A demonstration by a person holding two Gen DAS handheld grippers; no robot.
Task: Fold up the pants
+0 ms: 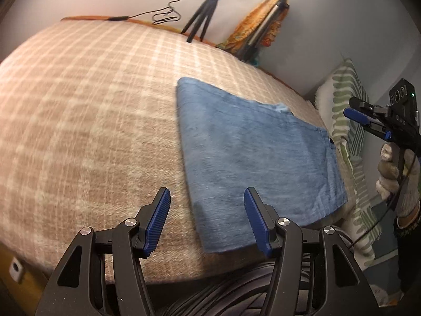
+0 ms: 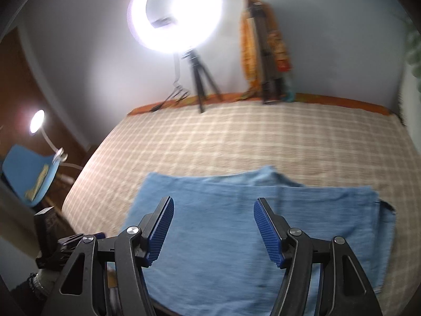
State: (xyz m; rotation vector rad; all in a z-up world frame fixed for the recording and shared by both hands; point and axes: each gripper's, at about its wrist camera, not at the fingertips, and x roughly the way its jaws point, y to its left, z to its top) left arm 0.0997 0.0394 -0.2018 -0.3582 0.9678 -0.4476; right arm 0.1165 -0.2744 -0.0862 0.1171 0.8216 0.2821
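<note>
Pants (image 1: 257, 155) lie folded into a blue rectangle on the bed (image 1: 86, 121), toward its near right part in the left wrist view. Motion blur softens the denim and the checked cover, so seams are hard to read; a dark detail at the right edge is too small to tell. The left gripper (image 1: 208, 218) hangs over the pants' near corner, jaws apart with nothing between them. The right gripper (image 2: 213, 230) hangs above the middle of the pants (image 2: 236, 226), jaws likewise apart and empty. In the left wrist view the right gripper is cut off by the frame edge, held by a gloved hand (image 1: 392, 173). A ring light (image 2: 175, 13) on a tripod (image 2: 200, 84) glares white, washing out its centre. Orange cloth (image 2: 247, 42) drapes over a stand by the wall.
</note>
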